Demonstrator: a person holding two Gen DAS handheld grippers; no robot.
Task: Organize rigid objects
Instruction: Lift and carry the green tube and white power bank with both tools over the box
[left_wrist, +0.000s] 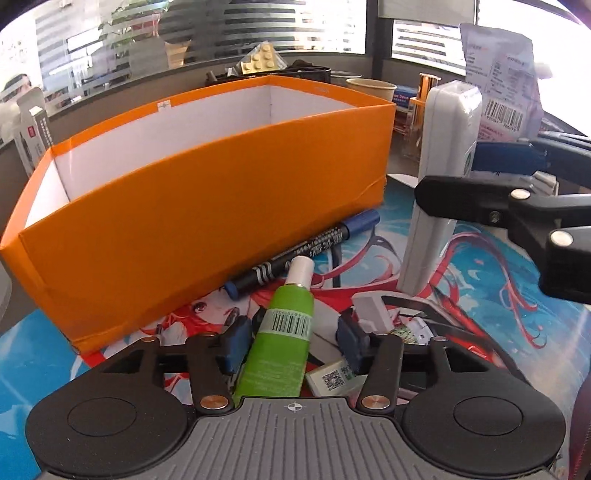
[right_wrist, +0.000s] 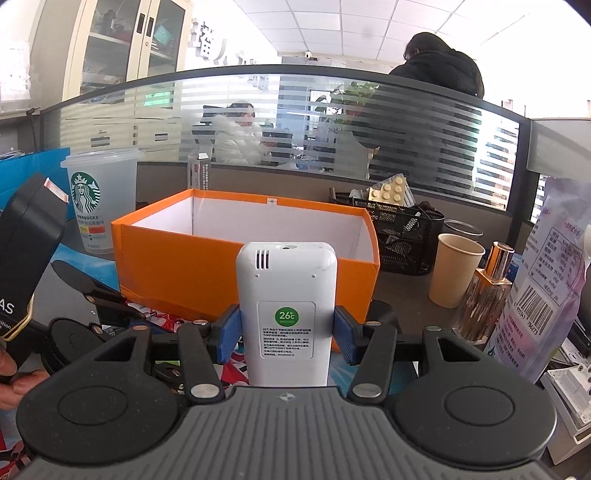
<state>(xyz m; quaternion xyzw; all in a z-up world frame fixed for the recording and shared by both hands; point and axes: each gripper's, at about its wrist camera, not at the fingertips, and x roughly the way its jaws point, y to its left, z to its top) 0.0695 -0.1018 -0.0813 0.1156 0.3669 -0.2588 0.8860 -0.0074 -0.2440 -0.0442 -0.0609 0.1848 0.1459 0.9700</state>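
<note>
Remote (right_wrist: 286, 302) upright in right gripper (right_wrist: 287, 334) — apparently vertical

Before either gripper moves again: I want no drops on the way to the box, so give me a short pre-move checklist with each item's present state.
1. Right gripper clamped on the white remote: ok, both pads press its sides.
2. Remote upright in the grip: ok.
3. Orange box open, room inside: ok, what shows of the inside is bare.
4. Left gripper astride the green bottle: ok, bottle lies between the pads.
5. Left gripper gripping the bottle: not ok, gaps show on both sides.
6. Bottle clear of the marker: cannot tell, its cap ends close to it.
</note>
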